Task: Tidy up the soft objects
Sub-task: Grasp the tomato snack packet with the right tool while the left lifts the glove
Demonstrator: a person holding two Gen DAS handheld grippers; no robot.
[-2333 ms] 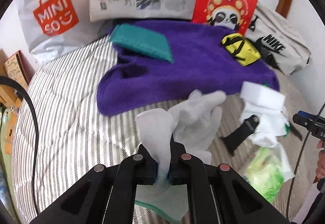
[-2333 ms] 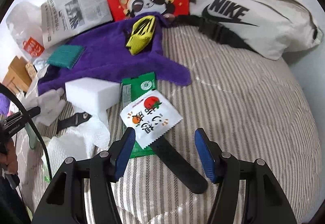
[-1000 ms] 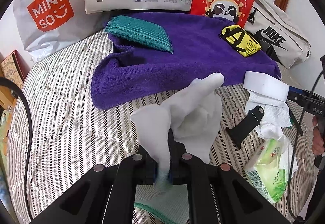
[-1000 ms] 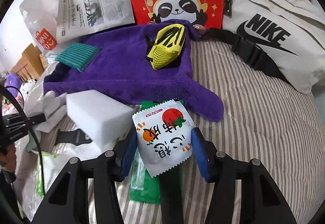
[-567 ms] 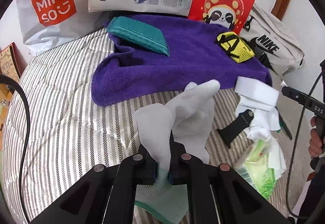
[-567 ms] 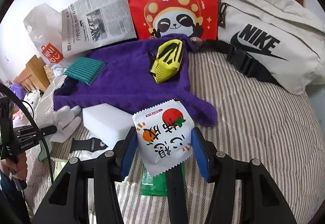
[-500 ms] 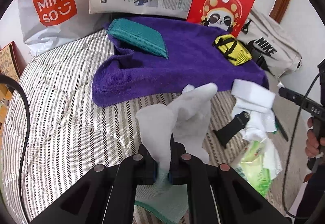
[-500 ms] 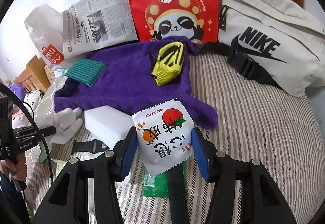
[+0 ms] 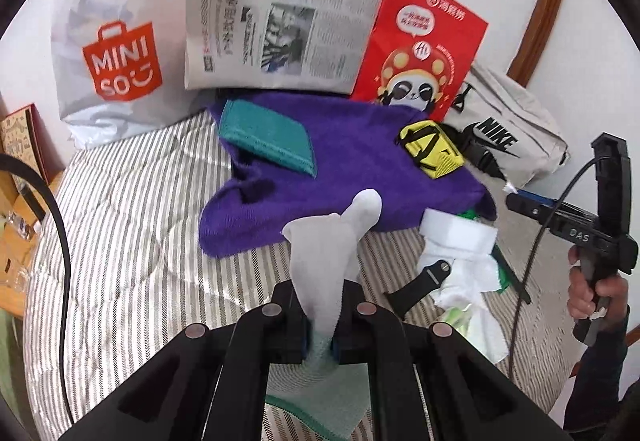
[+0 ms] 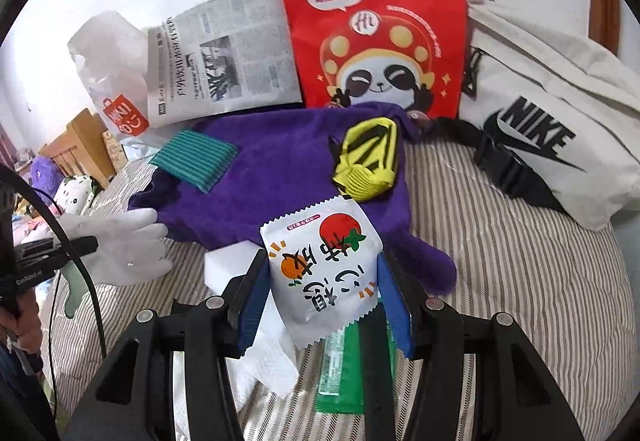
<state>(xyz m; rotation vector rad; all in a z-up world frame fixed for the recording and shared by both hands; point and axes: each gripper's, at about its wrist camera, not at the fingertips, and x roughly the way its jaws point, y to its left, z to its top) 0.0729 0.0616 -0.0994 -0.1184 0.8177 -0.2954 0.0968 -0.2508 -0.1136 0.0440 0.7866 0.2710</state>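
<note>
My left gripper (image 9: 320,337) is shut on a white glove (image 9: 332,241) with a pale green cuff, held up above the striped bed (image 9: 132,225). From the right wrist view the same glove (image 10: 120,245) hangs at the left. My right gripper (image 10: 320,301) is shut on a white snack packet (image 10: 324,265) printed with a tomato and an orange, its blue pads pressing both edges. A purple towel (image 9: 360,169) lies ahead, with a teal cloth (image 9: 268,139) and a yellow mesh pouch (image 9: 434,149) on it. A white sponge block (image 9: 456,235) sits beside the towel.
Against the wall stand a white Miniso bag (image 9: 116,53), a newspaper (image 9: 276,41) and a red panda bag (image 9: 420,53); a white Nike pouch (image 10: 552,137) lies right. Tissues (image 9: 468,281), a black strap (image 9: 420,281) and a green packet (image 10: 340,373) lie on the bed.
Both grippers have risen with their loads, so the bed and towel look farther off. The glove now hangs narrower from the left gripper. The right gripper's packet has lifted off the green packet.
</note>
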